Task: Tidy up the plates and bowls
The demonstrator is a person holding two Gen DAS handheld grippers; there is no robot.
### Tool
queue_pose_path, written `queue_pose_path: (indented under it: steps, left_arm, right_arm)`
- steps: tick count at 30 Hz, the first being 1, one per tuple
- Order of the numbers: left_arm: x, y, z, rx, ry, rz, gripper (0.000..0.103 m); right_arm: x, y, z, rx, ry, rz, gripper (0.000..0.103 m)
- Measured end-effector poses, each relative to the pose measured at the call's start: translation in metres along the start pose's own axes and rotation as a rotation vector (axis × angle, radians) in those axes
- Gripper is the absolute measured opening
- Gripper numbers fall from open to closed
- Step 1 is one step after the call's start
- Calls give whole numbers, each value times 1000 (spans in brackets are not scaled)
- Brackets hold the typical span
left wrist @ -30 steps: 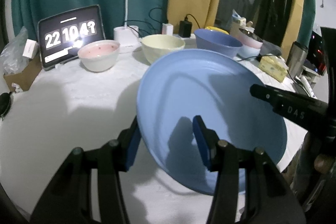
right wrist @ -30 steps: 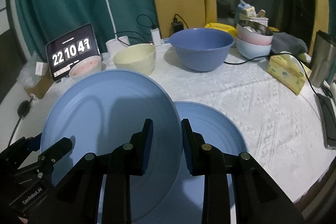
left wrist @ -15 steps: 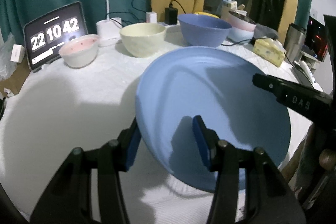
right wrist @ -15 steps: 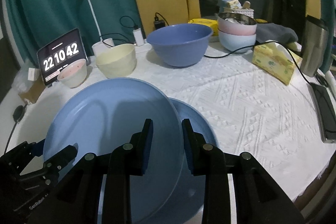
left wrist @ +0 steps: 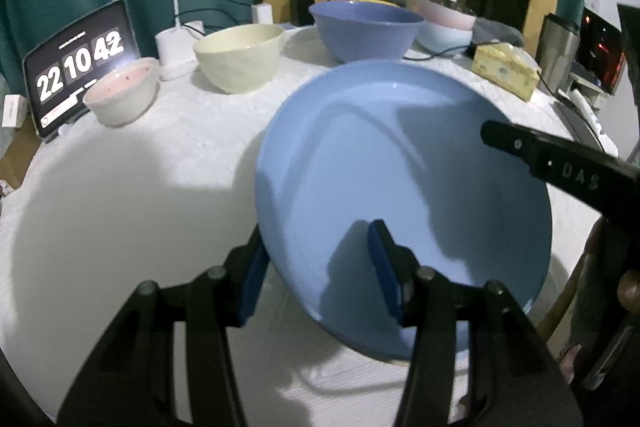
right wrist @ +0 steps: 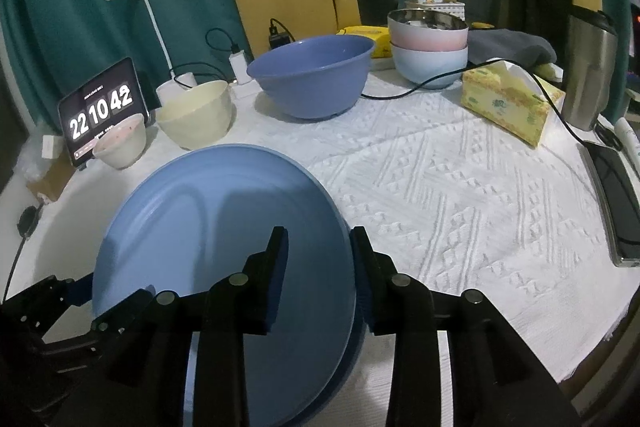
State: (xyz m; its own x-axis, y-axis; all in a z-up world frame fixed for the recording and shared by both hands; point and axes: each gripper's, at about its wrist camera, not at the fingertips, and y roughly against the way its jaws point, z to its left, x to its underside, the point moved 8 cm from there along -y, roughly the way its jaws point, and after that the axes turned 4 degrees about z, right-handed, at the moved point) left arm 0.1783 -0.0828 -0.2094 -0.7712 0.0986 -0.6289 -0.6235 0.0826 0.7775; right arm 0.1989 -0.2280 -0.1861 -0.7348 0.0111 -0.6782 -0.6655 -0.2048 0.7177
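Two views, left wrist first: left gripper [left wrist: 316, 267] astride the near rim of the light blue plate [left wrist: 404, 195], one pad outside, one inside, whether pressing hard cannot be told; plate tilted above the white tablecloth [left wrist: 120, 187]; right gripper's finger [left wrist: 556, 167] reaching in from the right. Far off, pink bowl [left wrist: 122, 93], cream bowl [left wrist: 238, 57], blue bowl [left wrist: 366, 29], clock tablet [left wrist: 80, 63]. Right wrist next: right gripper [right wrist: 320, 267] straddling the plate's [right wrist: 208, 227] right rim, jaws opening, rim between them; second blue plate [right wrist: 352, 347] showing just beneath; left gripper [right wrist: 80, 311] at near left; blue bowl [right wrist: 312, 79] far, tissue box [right wrist: 508, 103] to its right.
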Motion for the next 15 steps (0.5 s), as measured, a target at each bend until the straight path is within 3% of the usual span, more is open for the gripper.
queue_pose_path:
  steps: [7,15]
  left_arm:
    - [2,-5,0,-27,-35,6,53]
    - [5,-6,5,-5,-33,20,56]
  right_arm:
    - [0,0,1,37,38,-7,36]
    - [1,3,-5,53,47,-16,36]
